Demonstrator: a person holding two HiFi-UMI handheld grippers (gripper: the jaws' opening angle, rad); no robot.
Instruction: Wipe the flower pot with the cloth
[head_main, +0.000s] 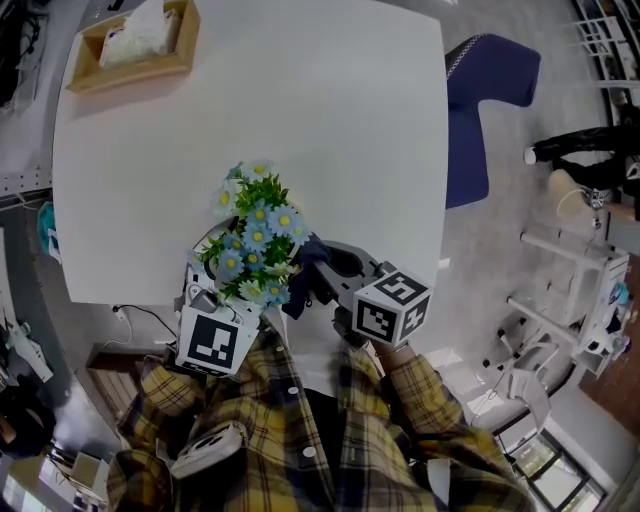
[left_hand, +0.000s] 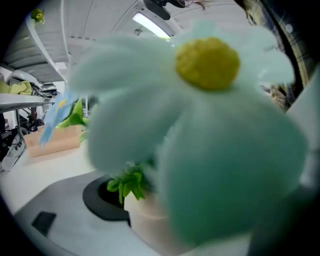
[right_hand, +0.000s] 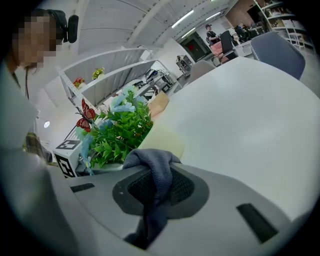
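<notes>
Jaws of left gripper (head_main: 212, 300) clamp flower pot (left_hand: 145, 212); right gripper (head_main: 322, 278) jaws pinch cloth (right_hand: 155, 162).

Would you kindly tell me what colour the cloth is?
The cloth is dark greyish blue, clearest in the right gripper view.

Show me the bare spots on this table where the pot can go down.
Most of the white table is bare: its middle and right side, between the wooden box at the far left corner and the blue chair. The near edge is crowded: the left gripper holds the flower pot there, the right gripper the cloth beside it.
</notes>
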